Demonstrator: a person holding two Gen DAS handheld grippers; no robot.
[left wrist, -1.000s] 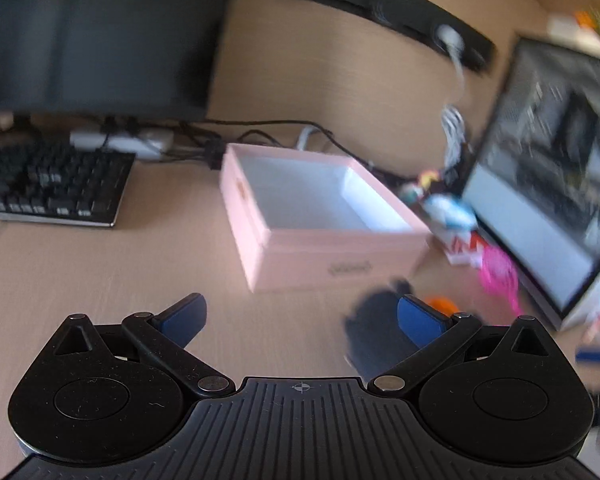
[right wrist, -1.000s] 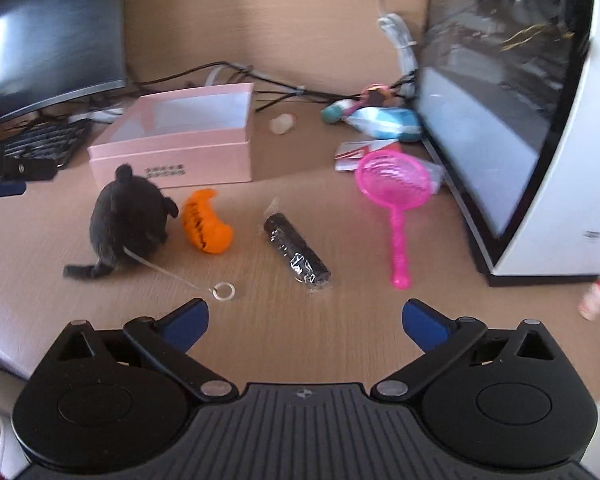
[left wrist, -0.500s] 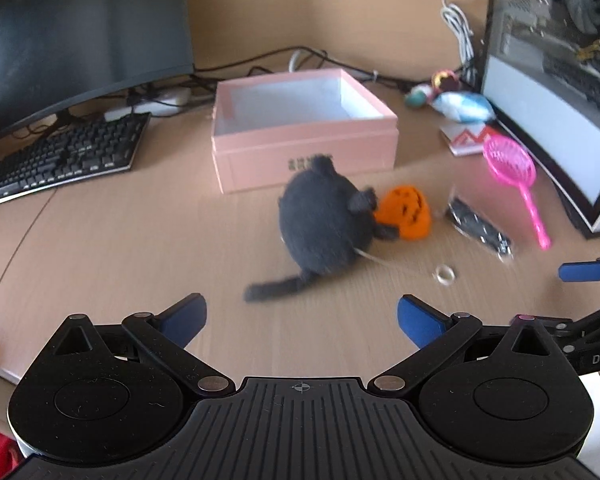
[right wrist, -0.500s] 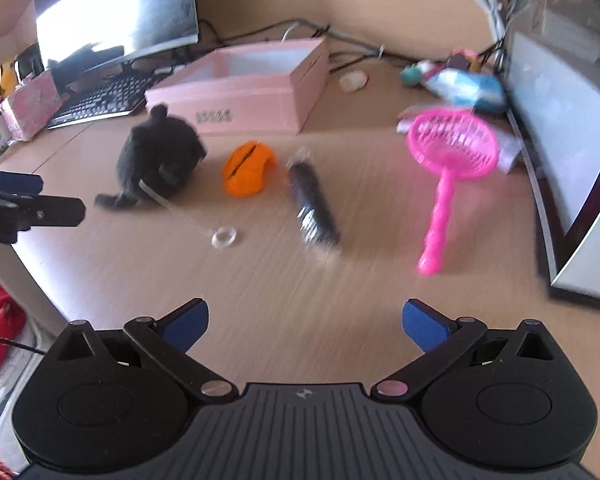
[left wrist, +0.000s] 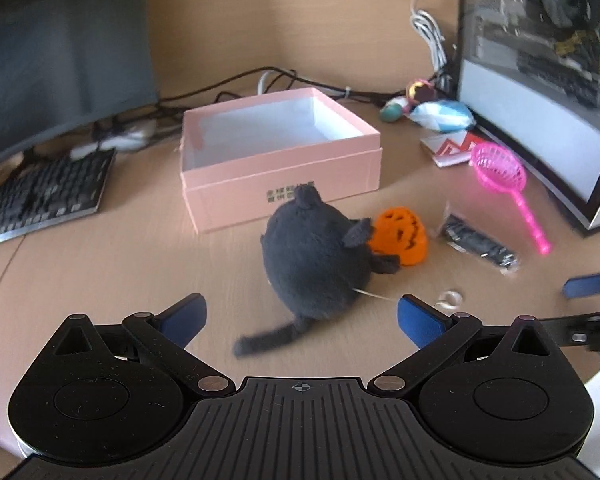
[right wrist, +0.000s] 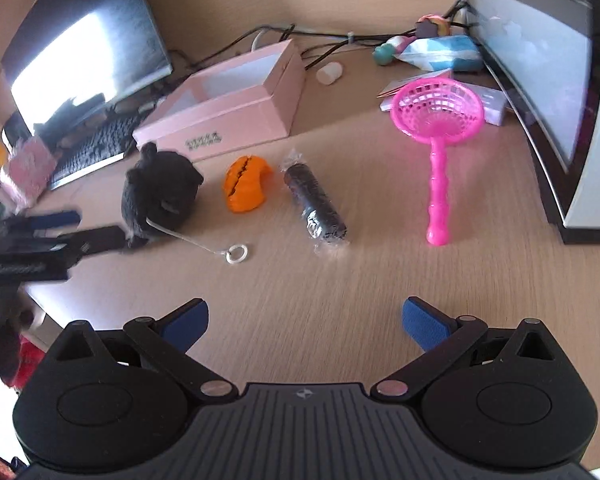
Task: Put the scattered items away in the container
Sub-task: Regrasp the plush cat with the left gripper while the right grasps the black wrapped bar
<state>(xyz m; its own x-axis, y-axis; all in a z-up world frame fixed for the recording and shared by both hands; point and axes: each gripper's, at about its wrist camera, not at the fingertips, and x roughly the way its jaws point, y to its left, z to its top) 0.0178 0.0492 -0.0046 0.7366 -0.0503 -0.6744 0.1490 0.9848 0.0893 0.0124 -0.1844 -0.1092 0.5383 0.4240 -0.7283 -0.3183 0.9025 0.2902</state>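
An open pink box [left wrist: 284, 168] [right wrist: 236, 104] stands on the wooden desk. In front of it lie a dark grey plush mouse [left wrist: 316, 256] [right wrist: 160, 192] with a string and white ring [right wrist: 236, 254], an orange pumpkin toy [left wrist: 400, 236] [right wrist: 246, 188], a black wrapped roll [left wrist: 476, 242] [right wrist: 316, 204] and a pink net scoop [left wrist: 504, 180] [right wrist: 438, 120]. My left gripper [left wrist: 300, 316] is open and empty, just short of the mouse. My right gripper [right wrist: 305, 320] is open and empty, some way short of the roll.
A monitor [left wrist: 60, 52] and keyboard [left wrist: 40, 196] stand at the left. A PC case [left wrist: 548, 80] stands at the right with toys, a blue packet [right wrist: 440, 52] and cards beside it. Cables run behind the box. The desk edge is near at the left.
My left gripper has swung from the box toward the mouse and come closer to it. My right gripper has turned left and closed in on the roll. Both stay open.
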